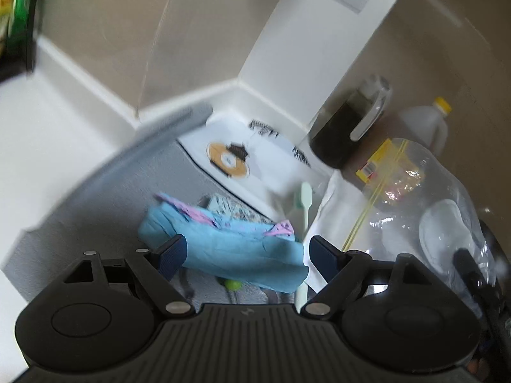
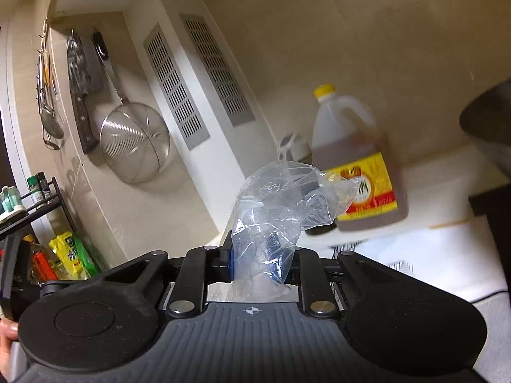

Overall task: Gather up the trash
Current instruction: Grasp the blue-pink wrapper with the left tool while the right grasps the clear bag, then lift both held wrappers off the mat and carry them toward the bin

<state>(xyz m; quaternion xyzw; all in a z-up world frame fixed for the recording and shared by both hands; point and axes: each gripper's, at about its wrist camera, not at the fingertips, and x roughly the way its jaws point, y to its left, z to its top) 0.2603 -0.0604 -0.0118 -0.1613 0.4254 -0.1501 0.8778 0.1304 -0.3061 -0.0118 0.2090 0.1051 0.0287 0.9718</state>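
Note:
My left gripper [image 1: 244,253] is open just above a crumpled blue paper [image 1: 230,252], which lies on a grey mat [image 1: 105,217] with purple-printed scraps [image 1: 281,228] on top of it. A pale green toothbrush [image 1: 305,204] stands just right of the paper. To the right hangs a clear plastic bag [image 1: 424,204] with something white inside. In the right wrist view my right gripper [image 2: 255,255] is shut on that clear plastic bag [image 2: 281,204], whose bunched top sticks up above the fingers.
A white printed cloth [image 1: 252,156] lies behind the mat. A dark glass jug [image 1: 348,127] and an oil bottle with a yellow cap [image 2: 357,166] stand at the counter's back corner. Strainer [image 2: 134,140], cleaver [image 2: 81,95] and ladles hang on the wall; a spice rack [image 2: 35,204] stands left.

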